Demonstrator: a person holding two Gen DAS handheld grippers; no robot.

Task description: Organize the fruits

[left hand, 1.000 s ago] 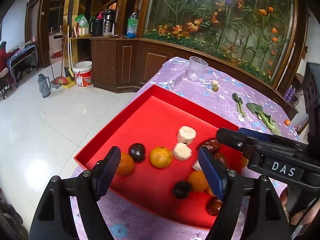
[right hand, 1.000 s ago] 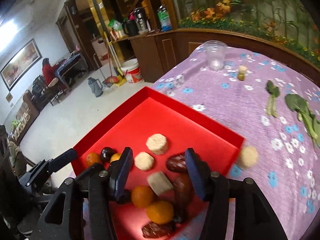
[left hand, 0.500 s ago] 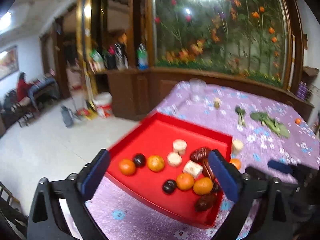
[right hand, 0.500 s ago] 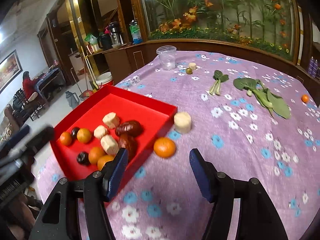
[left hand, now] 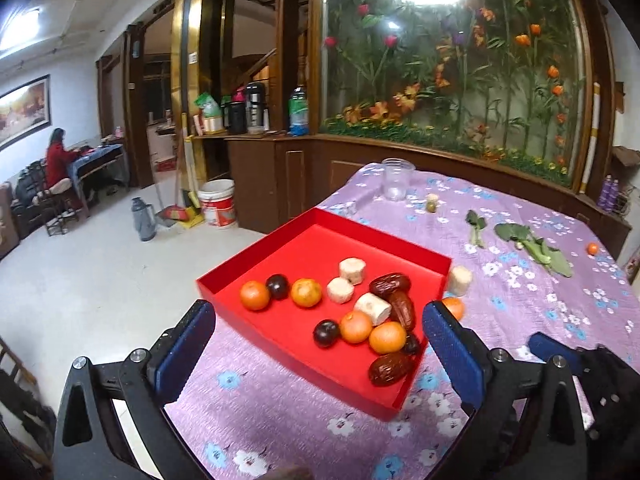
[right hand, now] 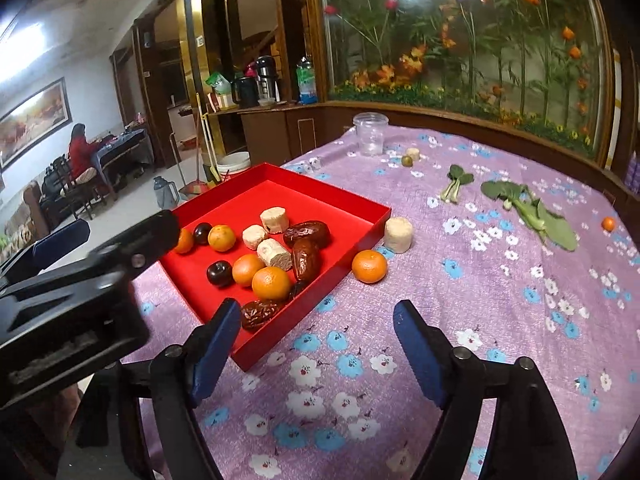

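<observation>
- Two pieces lie loose on the purple flowered table [right hand: 500,320], just outside the red tray [right hand: 372,222]: a mandarin [right hand: 369,266] and, just beyond it, a pale round chunk [right hand: 398,234] close against the tray's wall.
- Both sit ahead of the right tongs [right hand: 316,344] and a little to the right of their midline; the mandarin is the nearer, so a short push forward would likely bring it between the pads.
- Right tongs: spread, having just been opening, with nothing but cloth between them.
- Left tongs [left hand: 316,344]: spread as wide as they go, empty, facing the tray's near corner; from there the mandarin [left hand: 454,307] peeps out behind the right-hand pad, with the tray wall beside it.
- By my judgement the right hand is better placed for the loose fruit.
- Neither piece has a long axis to speak of: the mandarin is round and the chunk stands upright.
- Farther off, a small orange fruit [right hand: 608,223] lies near the far right edge, well apart from both tongs.
</observation>
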